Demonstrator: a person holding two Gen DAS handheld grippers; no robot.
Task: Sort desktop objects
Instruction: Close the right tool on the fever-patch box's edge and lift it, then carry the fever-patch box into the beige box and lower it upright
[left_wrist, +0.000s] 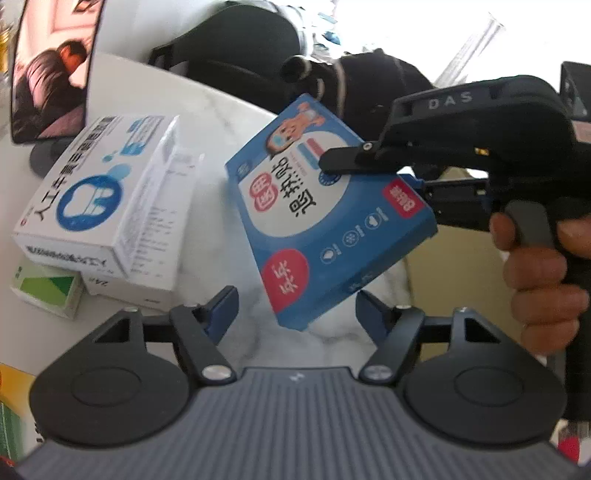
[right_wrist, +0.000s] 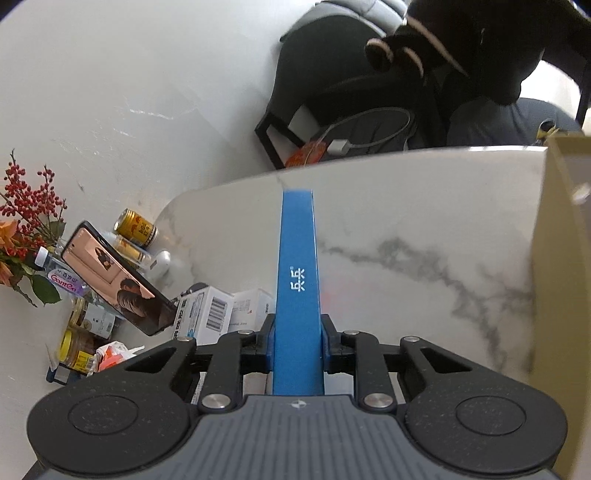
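A flat blue fever-patch box (left_wrist: 325, 221) with a cartoon face hangs tilted above the marble table (left_wrist: 229, 122). My right gripper (left_wrist: 334, 164) comes in from the right with a hand on its handle and is shut on the box's far end. In the right wrist view the same box (right_wrist: 297, 273) shows edge-on, clamped between the two pads of the right gripper (right_wrist: 297, 334). My left gripper (left_wrist: 297, 308) stands open. The box's lower corner dips between its blue pads (left_wrist: 225, 306) without touching them.
Stacked white medicine boxes (left_wrist: 107, 199) and a small green box (left_wrist: 48, 291) lie at the left. A phone (right_wrist: 114, 277) stands on a stand, with cans (right_wrist: 135, 227), jars, a water bottle and flowers around it. A beige carton wall (right_wrist: 561, 295) stands at the right. A black chair (right_wrist: 332, 74) sits beyond the table.
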